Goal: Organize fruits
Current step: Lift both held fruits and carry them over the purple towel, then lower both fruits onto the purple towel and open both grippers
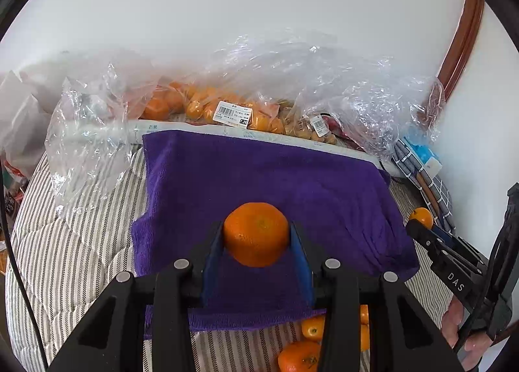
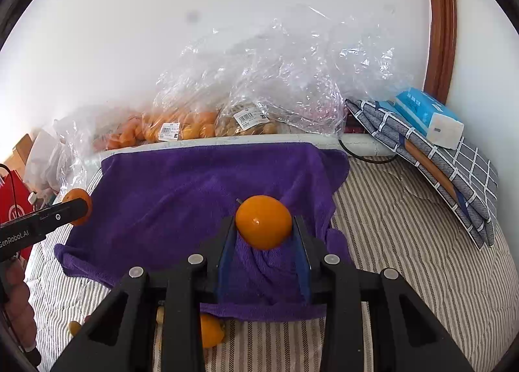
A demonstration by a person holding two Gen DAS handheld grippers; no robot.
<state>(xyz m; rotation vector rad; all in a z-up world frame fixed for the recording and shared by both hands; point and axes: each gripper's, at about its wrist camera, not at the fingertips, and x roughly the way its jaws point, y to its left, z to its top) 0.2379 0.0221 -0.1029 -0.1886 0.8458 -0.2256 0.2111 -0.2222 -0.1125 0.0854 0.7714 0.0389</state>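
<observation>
My left gripper (image 1: 256, 235) is shut on a rough-skinned mandarin (image 1: 256, 234), held above the purple towel (image 1: 259, 177). My right gripper (image 2: 263, 226) is shut on a smooth orange fruit (image 2: 263, 222), held over the towel (image 2: 194, 187) near its right edge. The right gripper also shows in the left wrist view (image 1: 418, 222) with its fruit (image 1: 421, 217), and the left gripper shows at the left of the right wrist view (image 2: 76, 206). Loose mandarins (image 1: 301, 355) lie on the striped bedding below the towel's near edge; one shows in the right wrist view (image 2: 211, 329).
Clear plastic bags of oranges (image 1: 201, 102) and of brown fruits (image 1: 305, 127) lie along the wall behind the towel. Folded checked cloth (image 2: 454, 170) with a blue tissue pack (image 2: 428, 115) lies at the right. A red bag (image 2: 13, 200) stands at the left. Striped bedding (image 2: 405, 242) surrounds the towel.
</observation>
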